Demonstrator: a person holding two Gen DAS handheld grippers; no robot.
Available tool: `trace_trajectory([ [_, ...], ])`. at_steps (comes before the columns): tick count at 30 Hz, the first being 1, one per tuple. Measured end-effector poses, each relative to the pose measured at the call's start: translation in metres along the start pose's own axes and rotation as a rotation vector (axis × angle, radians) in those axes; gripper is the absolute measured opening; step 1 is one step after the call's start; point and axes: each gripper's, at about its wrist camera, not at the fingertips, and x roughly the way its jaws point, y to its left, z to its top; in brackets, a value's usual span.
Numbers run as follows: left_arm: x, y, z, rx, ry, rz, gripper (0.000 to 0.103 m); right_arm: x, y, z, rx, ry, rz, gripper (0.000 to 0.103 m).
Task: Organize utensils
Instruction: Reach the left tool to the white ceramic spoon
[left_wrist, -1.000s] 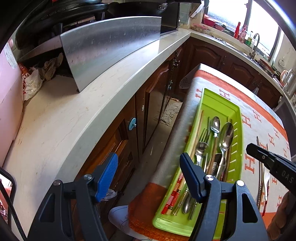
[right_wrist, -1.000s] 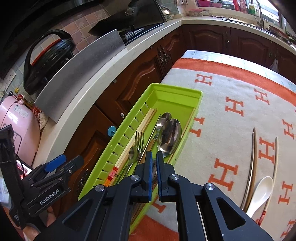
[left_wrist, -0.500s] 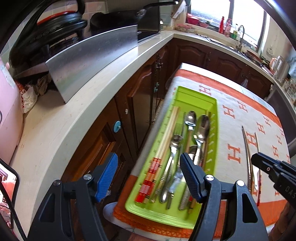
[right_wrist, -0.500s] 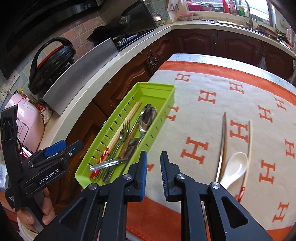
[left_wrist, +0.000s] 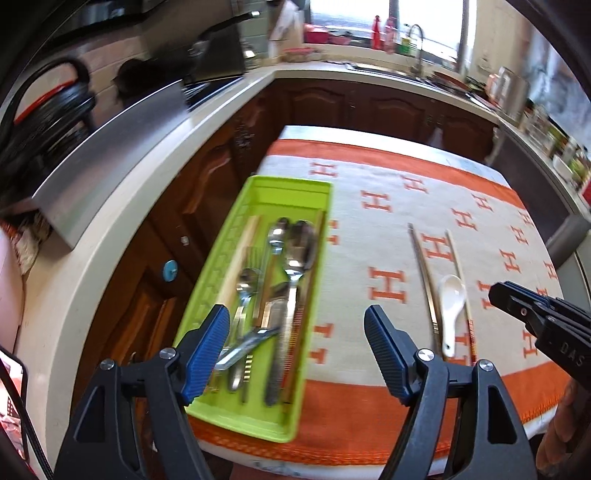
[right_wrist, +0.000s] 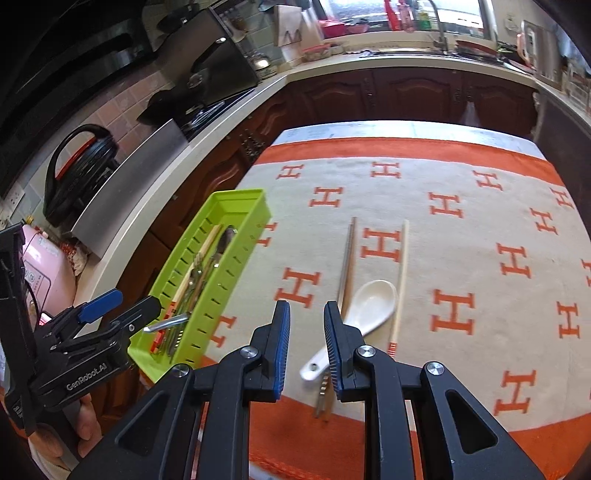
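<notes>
Lying loose on the orange-lettered cloth (right_wrist: 461, 229), white spoon (right_wrist: 369, 299) sits between metal chopsticks (right_wrist: 347, 258) and a wooden chopstick (right_wrist: 400, 273), right of the green tray (right_wrist: 236, 254). Both the left gripper (left_wrist: 295, 332) and the right gripper (right_wrist: 306, 343) are opening, empty.

My left wrist camera looks steeply down over the slotted lime-green plastic tray (left_wrist: 255, 206); my right one looks down closer above the white ceramic spoon (right_wrist: 364, 306). Both share the orange-and-cream H-patterned cloth (left_wrist: 388, 206).
</notes>
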Motion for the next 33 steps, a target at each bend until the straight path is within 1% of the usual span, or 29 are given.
trace_trajectory([
  [4, 0.002, -0.027, 0.002, 0.039, 0.018, -0.033, 0.074, -0.006, -0.028, -0.005, 0.036, -0.005, -0.007, 0.019],
  [8, 0.008, -0.049, 0.003, 0.077, 0.037, -0.045, 0.074, -0.007, -0.051, -0.011, 0.065, -0.005, -0.013, 0.019],
  [14, 0.023, -0.075, 0.004, 0.122, 0.081, -0.07, 0.074, -0.002, -0.075, -0.019, 0.1, 0.005, -0.011, 0.019],
  [19, 0.043, -0.089, 0.005, 0.136, 0.135, -0.106, 0.074, 0.007, -0.091, -0.026, 0.122, 0.023, -0.001, 0.019],
  [26, 0.079, -0.095, 0.008, 0.113, 0.218, -0.164, 0.074, 0.02, -0.104, -0.029, 0.133, 0.044, 0.002, 0.019],
  [29, 0.091, -0.099, 0.009, 0.108, 0.24, -0.187, 0.074, 0.027, -0.109, -0.03, 0.142, 0.055, -0.002, 0.019],
  [33, 0.1, -0.109, 0.011, 0.136, 0.255, -0.218, 0.074, 0.036, -0.115, -0.031, 0.156, 0.072, -0.006, 0.019],
])
